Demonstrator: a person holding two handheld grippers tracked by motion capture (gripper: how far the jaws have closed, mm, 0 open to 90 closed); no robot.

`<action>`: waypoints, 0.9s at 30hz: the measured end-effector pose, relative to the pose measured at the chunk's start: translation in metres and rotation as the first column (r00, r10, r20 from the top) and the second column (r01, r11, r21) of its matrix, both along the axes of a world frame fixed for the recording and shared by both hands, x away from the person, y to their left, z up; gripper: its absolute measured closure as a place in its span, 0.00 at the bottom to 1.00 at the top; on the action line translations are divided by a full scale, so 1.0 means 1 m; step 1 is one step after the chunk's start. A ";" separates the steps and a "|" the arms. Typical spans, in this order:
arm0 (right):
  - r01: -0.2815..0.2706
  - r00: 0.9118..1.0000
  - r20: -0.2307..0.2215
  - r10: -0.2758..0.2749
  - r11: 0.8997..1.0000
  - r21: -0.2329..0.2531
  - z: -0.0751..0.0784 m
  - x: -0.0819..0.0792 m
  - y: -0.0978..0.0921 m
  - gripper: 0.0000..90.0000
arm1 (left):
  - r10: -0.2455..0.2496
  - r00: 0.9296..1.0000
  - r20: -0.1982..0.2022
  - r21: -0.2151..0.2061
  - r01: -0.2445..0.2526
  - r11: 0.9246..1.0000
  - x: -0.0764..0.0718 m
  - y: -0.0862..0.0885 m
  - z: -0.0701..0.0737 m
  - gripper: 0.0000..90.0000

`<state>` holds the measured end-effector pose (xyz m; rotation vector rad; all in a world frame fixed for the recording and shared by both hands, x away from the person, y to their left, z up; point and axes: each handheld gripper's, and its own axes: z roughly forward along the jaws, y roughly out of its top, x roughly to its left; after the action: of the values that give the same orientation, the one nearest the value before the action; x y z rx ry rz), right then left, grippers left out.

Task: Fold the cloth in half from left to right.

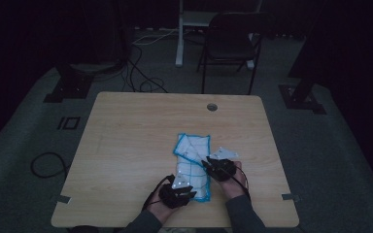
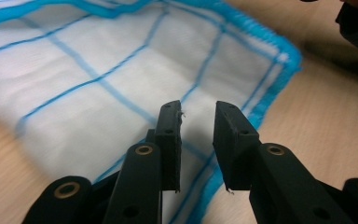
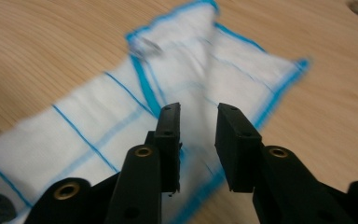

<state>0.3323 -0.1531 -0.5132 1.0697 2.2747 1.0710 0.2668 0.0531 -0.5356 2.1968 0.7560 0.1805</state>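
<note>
We see a white cloth [image 1: 192, 165] with blue grid lines and a bright blue stitched edge lying on the wooden table [image 1: 126, 145], in the near half and a little right of the middle. It is folded into a long strip, and its long axis runs from our near edge away toward the far side, leaning slightly to the right at the far end, where a folded flap shows. We can read no label, brand or writing on it.

Our left hand-held gripper [image 1: 180, 188] sits at the near end of the strip. In the left gripper view its jaws stand apart with a clear gap, nothing between them, poised over the cloth [image 2: 121, 70] close to its blue border.

Our right hand-held gripper [image 1: 212, 165] is at the strip's right edge, about midway along. In the right gripper view its jaws are likewise apart and hold nothing, with the cloth [image 3: 121, 107] below and beyond them; whether the tips touch the fabric we cannot tell.
</note>
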 end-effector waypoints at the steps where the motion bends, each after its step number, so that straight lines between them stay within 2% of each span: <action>1: -0.020 1.000 0.009 0.020 1.000 -0.004 0.001 0.002 0.004 0.77 | 0.021 1.000 0.004 0.006 -0.021 1.000 0.001 0.005 -0.001 0.80; 5: -0.075 0.997 0.015 0.075 0.997 -0.026 0.003 0.012 0.022 0.69 | 0.063 0.998 0.002 0.001 -0.063 0.998 0.002 0.018 -0.003 0.81; 8: -0.111 0.994 0.015 0.112 0.993 -0.025 0.005 0.021 0.034 0.66 | 0.073 0.997 0.009 0.004 -0.073 0.997 0.002 0.022 -0.005 0.81; 9: -0.140 0.990 -0.001 0.140 0.990 -0.023 0.005 0.026 0.041 0.66 | 0.079 0.997 0.008 -0.002 -0.079 0.997 0.002 0.022 -0.005 0.83; 13: -0.165 0.986 -0.002 0.165 0.986 -0.035 0.004 0.031 0.053 0.63 | 0.089 0.996 0.007 -0.005 -0.089 0.996 0.003 0.024 -0.007 0.88; 15: -0.172 0.985 -0.001 0.172 0.984 -0.055 0.002 0.037 0.064 0.59 | 0.094 0.996 0.002 -0.011 -0.094 0.996 0.003 0.025 -0.007 0.91; 18: -0.177 0.984 -0.009 0.177 0.981 -0.080 -0.001 0.042 0.071 0.59 | 0.092 0.996 0.001 -0.013 -0.092 0.996 0.002 0.025 -0.007 0.92; 19: -0.177 0.984 -0.009 0.177 0.979 -0.103 -0.003 0.044 0.074 0.65 | 0.094 0.996 0.000 -0.016 -0.094 0.995 0.002 0.025 -0.008 0.93; 20: -0.172 0.985 0.004 0.174 0.977 -0.129 -0.004 0.045 0.076 0.74 | 0.094 0.996 -0.002 -0.018 -0.094 0.995 0.002 0.025 -0.008 0.93; 21: -0.166 0.986 -0.001 0.167 0.978 -0.127 -0.003 0.049 0.075 0.87 | 0.095 0.995 -0.004 -0.020 -0.095 0.995 0.002 0.026 -0.008 0.93; 22: -0.166 0.986 -0.001 0.167 0.978 -0.127 -0.003 0.049 0.075 0.87 | 0.095 0.995 -0.004 -0.023 -0.095 0.995 0.001 0.026 -0.008 0.93; 24: -0.148 0.989 0.000 0.149 0.984 -0.100 0.000 0.053 0.070 0.93 | 0.094 0.996 -0.005 -0.024 -0.094 0.995 0.002 0.026 -0.008 0.93; 27: -0.113 0.994 -0.003 0.113 0.991 -0.077 0.004 0.059 0.058 0.96 | 0.094 0.996 -0.007 -0.025 -0.094 0.995 0.002 0.027 -0.008 0.93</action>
<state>0.3911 -0.0950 -0.5097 0.9195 2.3792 1.0173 0.2684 0.0796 -0.5439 2.1399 0.8614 0.2109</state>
